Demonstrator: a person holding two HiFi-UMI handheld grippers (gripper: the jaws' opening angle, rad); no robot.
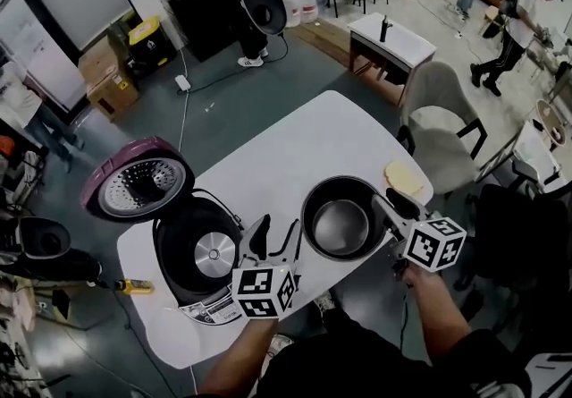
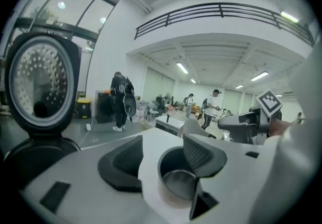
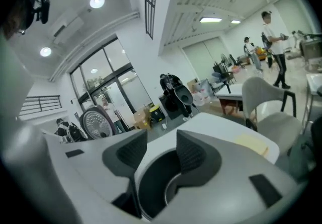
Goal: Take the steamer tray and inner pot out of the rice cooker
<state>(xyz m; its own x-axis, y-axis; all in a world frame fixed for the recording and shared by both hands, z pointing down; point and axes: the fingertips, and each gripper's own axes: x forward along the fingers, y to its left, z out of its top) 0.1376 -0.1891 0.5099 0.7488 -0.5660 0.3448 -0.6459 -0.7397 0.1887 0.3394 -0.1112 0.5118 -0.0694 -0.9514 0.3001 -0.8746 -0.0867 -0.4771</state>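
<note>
White table (image 1: pixel 286 150), items left to right:

1. Rice cooker (image 1: pixel 198 255): stands at the table's left end. Its purple lid (image 1: pixel 136 184) is swung open to its upper left, and the heating plate shows in the well.
2. Left gripper (image 1: pixel 275 237): just right of the rice cooker. Its jaws stand apart and grasp nothing.
3. Inner pot (image 1: pixel 340 219): dark and upright on the table, right of the rice cooker and outside it, just beyond the left gripper.
4. Right gripper (image 1: pixel 393 206): at the pot's side farthest from the rice cooker. Its jaws are released, with the pot's rim seen between them and unpressed.
5. Pale yellow flat item (image 1: pixel 404 179): far right of the rice cooker, at the table's corner. What it is cannot be told.
</note>
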